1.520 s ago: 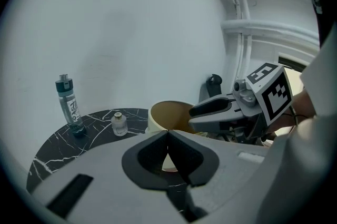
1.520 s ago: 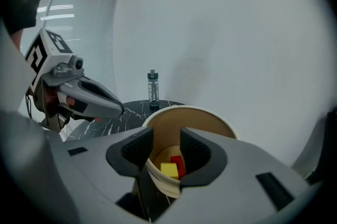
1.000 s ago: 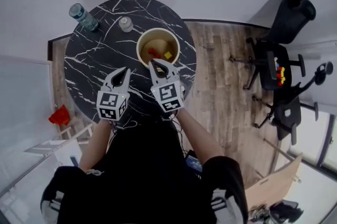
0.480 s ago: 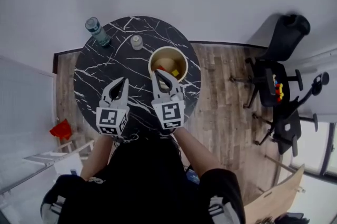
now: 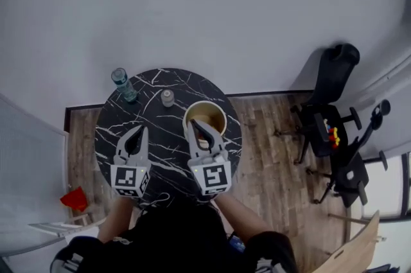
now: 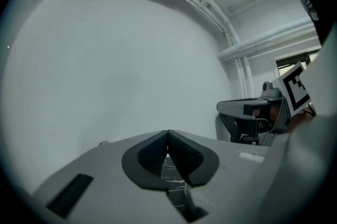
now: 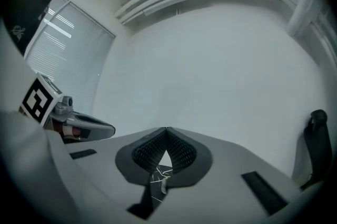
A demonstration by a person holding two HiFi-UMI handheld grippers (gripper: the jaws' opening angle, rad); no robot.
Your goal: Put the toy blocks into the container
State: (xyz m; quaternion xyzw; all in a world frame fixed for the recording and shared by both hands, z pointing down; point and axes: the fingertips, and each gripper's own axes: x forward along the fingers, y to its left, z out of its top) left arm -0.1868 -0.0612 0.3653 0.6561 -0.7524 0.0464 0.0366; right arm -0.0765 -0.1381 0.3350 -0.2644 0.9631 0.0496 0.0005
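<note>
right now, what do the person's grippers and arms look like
Both the left gripper and right gripper are light grey, with curved pincer jaws lined in dark pads, ribbed on the right one. Each carries a white cube with black square markers. The person wears a black top; the forearms are bare.

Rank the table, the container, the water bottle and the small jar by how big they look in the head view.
Largest to smallest:
1. table
2. container
3. water bottle
4. small jar
All three stand on the table, so nearness hardly skews this.
</note>
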